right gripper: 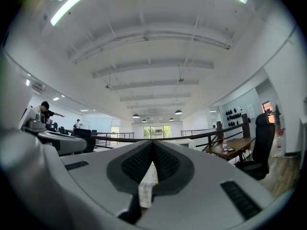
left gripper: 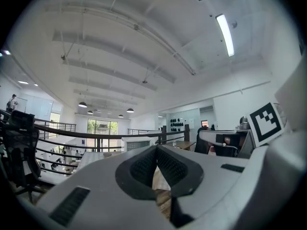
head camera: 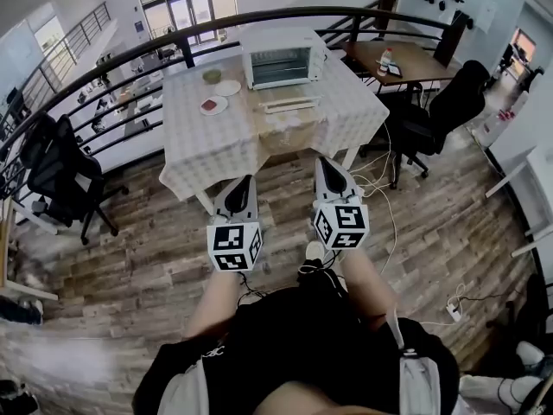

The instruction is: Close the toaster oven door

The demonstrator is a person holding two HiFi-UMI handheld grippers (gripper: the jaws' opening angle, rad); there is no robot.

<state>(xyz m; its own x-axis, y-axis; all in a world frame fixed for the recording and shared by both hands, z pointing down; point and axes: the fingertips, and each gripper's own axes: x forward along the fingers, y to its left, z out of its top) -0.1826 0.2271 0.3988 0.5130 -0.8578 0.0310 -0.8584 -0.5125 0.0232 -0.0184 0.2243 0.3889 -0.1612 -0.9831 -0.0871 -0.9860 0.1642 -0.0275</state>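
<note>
White toaster oven [head camera: 282,57] at far edge of table [head camera: 216,145], left tongs [head camera: 245,182] and right tongs [head camera: 327,162] closed, empty

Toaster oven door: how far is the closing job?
Nothing looks done: the toaster oven seems to have its door down. In hand: nothing; left hand-held gripper and right hand-held gripper are shut, empty, short of the table. Left: reach the door, swing it up.

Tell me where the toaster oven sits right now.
In the head view the toaster oven stands at the middle of the far edge of the cloth-covered table, just before the curved railing, with a white plate to its left.
</note>
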